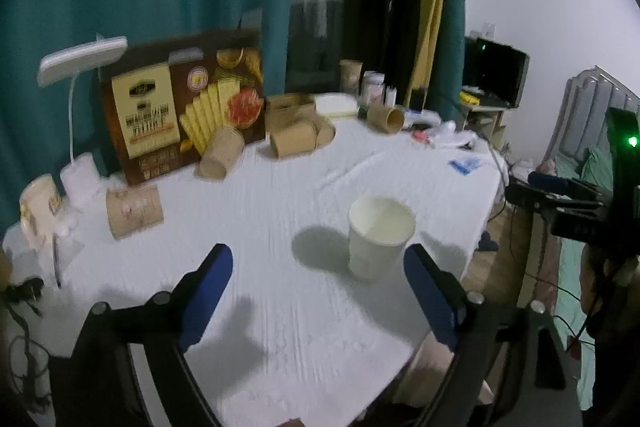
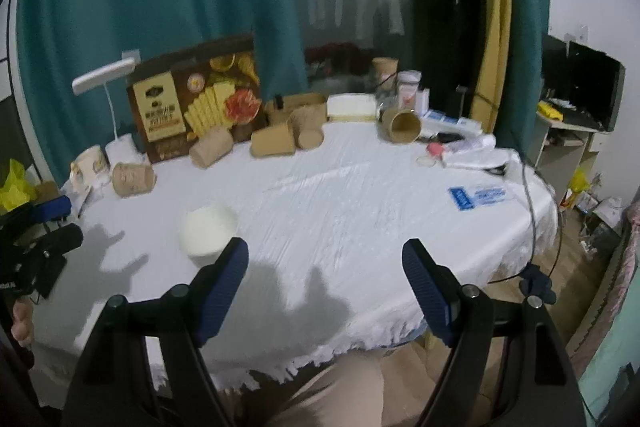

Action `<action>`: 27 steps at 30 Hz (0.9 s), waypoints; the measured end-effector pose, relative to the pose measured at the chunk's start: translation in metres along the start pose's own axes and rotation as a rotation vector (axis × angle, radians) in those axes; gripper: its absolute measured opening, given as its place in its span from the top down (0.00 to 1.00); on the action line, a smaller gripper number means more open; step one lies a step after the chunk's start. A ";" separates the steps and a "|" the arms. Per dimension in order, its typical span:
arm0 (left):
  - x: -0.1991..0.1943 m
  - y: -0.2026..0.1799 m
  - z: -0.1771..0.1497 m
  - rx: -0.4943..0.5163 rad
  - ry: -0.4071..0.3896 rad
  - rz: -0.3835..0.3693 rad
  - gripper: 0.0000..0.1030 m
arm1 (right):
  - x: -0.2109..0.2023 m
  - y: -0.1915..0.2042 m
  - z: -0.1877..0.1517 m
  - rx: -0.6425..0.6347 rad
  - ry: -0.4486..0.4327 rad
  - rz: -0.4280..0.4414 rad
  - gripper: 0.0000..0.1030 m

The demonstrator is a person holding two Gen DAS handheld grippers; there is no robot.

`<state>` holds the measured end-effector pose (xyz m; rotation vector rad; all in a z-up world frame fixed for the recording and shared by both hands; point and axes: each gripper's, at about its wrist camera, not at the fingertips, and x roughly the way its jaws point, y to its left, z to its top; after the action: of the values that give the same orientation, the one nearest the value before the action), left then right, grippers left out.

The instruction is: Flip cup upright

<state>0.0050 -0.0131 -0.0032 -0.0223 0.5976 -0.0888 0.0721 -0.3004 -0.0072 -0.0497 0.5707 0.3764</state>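
A white paper cup (image 1: 378,237) stands upright with its mouth up on the white tablecloth (image 1: 280,211). My left gripper (image 1: 318,259) is open and empty, a little short of the cup, which stands just beyond its right finger. In the right wrist view the same cup (image 2: 208,231) shows at the left, just beyond the left fingertip of my right gripper (image 2: 324,255), which is open and empty over the table's near edge. The right gripper also shows at the far right of the left wrist view (image 1: 568,195), and the left gripper at the far left of the right wrist view (image 2: 48,239).
Several brown paper cups (image 1: 136,211) lie on their sides along the back of the table, by a printed snack box (image 1: 180,111) and a white desk lamp (image 1: 80,59). Jars and small items (image 1: 376,87) stand at the back right. A blue-printed packet (image 2: 476,197) lies near the right edge.
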 end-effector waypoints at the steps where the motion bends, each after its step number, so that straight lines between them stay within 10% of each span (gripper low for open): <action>1: -0.005 -0.001 0.002 0.003 -0.021 -0.001 0.13 | -0.006 -0.002 0.004 0.002 -0.016 -0.003 0.25; 18: -0.063 0.000 0.025 0.036 -0.292 0.082 0.06 | -0.085 0.015 0.038 -0.048 -0.238 -0.003 0.24; 27: -0.061 0.016 0.016 -0.006 -0.311 0.095 0.03 | -0.064 0.036 0.033 -0.055 -0.196 0.029 0.22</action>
<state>-0.0348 0.0084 0.0437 -0.0133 0.2872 0.0090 0.0266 -0.2831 0.0570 -0.0571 0.3679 0.4203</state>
